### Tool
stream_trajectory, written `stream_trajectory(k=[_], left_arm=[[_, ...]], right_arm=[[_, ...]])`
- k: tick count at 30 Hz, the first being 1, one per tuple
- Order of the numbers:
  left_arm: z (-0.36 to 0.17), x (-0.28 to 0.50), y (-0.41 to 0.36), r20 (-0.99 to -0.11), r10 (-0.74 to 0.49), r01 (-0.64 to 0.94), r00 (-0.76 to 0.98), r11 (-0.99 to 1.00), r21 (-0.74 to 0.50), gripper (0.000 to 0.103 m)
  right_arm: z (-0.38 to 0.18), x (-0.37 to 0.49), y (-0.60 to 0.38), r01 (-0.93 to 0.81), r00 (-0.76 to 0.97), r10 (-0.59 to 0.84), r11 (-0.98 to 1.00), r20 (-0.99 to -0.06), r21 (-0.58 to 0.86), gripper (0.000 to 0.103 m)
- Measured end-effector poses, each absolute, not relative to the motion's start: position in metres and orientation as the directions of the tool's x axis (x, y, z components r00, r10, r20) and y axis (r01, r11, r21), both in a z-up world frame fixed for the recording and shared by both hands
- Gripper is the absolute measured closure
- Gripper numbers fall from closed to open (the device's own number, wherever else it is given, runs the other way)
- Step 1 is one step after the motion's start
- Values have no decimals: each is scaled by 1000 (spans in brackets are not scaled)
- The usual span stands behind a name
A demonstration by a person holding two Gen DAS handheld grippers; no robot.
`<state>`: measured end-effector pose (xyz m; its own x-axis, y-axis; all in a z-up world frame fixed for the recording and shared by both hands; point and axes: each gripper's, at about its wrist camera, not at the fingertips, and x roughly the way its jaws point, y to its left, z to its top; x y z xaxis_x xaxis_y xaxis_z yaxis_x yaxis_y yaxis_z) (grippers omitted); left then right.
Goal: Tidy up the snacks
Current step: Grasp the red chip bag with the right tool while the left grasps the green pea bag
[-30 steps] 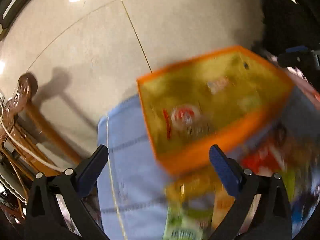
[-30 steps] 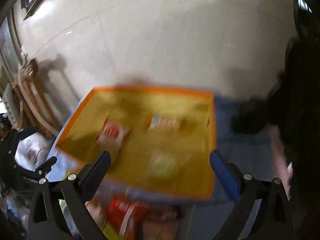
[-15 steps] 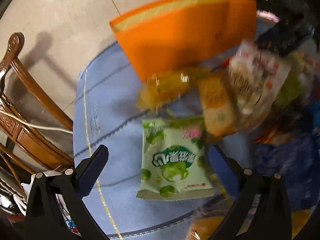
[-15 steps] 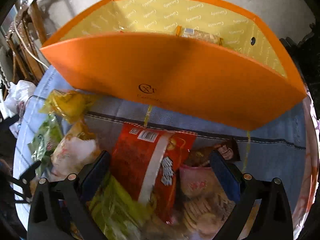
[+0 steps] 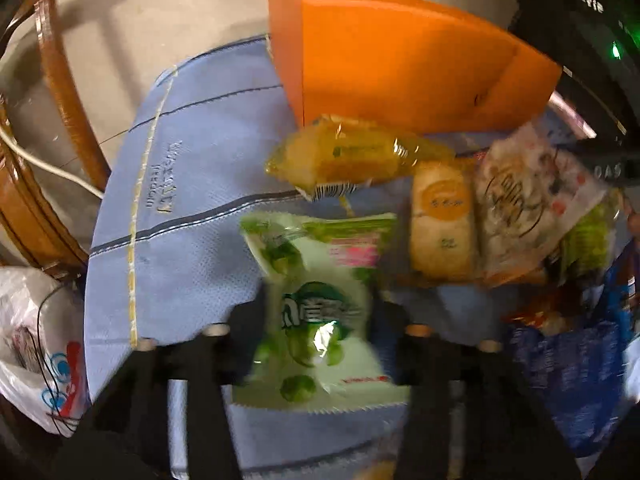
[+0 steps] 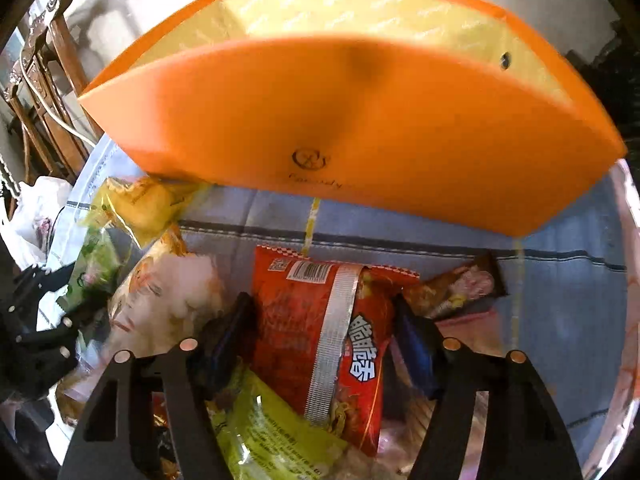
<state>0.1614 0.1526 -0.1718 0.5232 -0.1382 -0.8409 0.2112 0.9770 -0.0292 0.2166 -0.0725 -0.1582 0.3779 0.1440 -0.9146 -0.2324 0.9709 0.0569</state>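
An orange box with a yellow lining stands open at the far side of a round table under a blue cloth; it also shows in the left wrist view. My left gripper has closed on a green pea-snack bag that lies on the cloth. My right gripper has closed on a red snack bag in the pile. The left gripper also shows at the left edge of the right wrist view.
More snacks lie around: a yellow bag, a tan pastry pack, a white patterned bag, a lime-green bag. A wooden chair and a white plastic bag sit left of the table.
Both grippers came down from above the box to the snack pile. The left closed onto the green bag and the right closed onto the red bag.
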Motion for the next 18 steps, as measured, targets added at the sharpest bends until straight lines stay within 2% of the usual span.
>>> stream_trajectory(k=[2, 3, 9, 18], left_arm=[[-160, 159, 153, -839, -160, 204, 521, 977, -59, 69], [-154, 157, 152, -834, -167, 207, 526, 976, -65, 69], [-112, 145, 150, -795, -211, 236, 569, 968, -87, 69], [-58, 127, 144, -728, -258, 253, 635, 960, -120, 69]], right_arm=[[-143, 208, -73, -232, 421, 117, 972, -899, 17, 34], [-134, 204, -75, -234, 433, 131, 972, -892, 30, 42], [-95, 186, -96, -201, 500, 113, 980, -859, 12, 48], [-64, 169, -125, -169, 550, 173, 981, -817, 94, 53]])
